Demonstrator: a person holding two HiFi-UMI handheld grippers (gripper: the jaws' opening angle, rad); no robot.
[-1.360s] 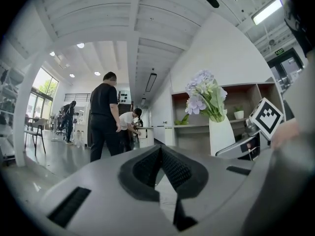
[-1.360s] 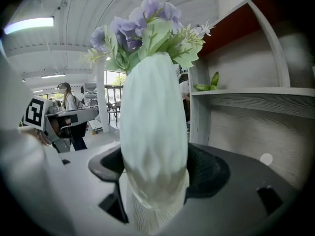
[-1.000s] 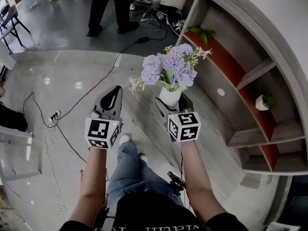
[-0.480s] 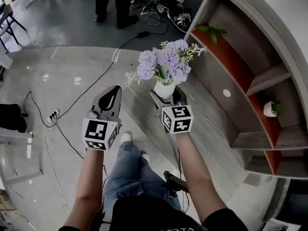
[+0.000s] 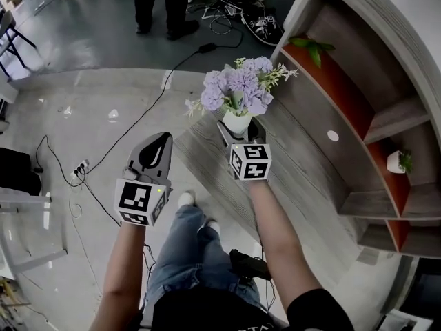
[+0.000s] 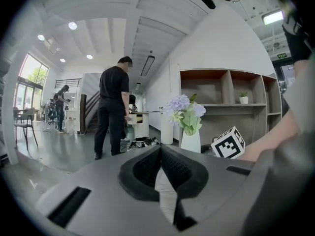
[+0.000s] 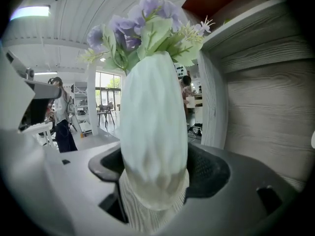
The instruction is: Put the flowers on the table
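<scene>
— Okay, where are the flowers [image 5: 242,88]?
— In a white vase [image 7: 152,127], upright, clamped between my right gripper [image 7: 153,168] jaws. It's over the wood surface [image 5: 303,185] beside the shelf [image 5: 358,95].
— Set down?
— Can't tell. The gripper hides the vase base in head view, and the right gripper view cuts it off at the bottom.
— Left gripper [image 6: 160,163]?
— Jaws together, nothing in them. It's off to the left over grey floor [image 5: 83,109], apart from the vase. Its view shows the vase small, just beside the right marker cube [image 6: 228,143], foot behind my own gripper body.
— Anything else?
— Person [image 6: 112,112] standing further back; head view only catches the legs.
</scene>
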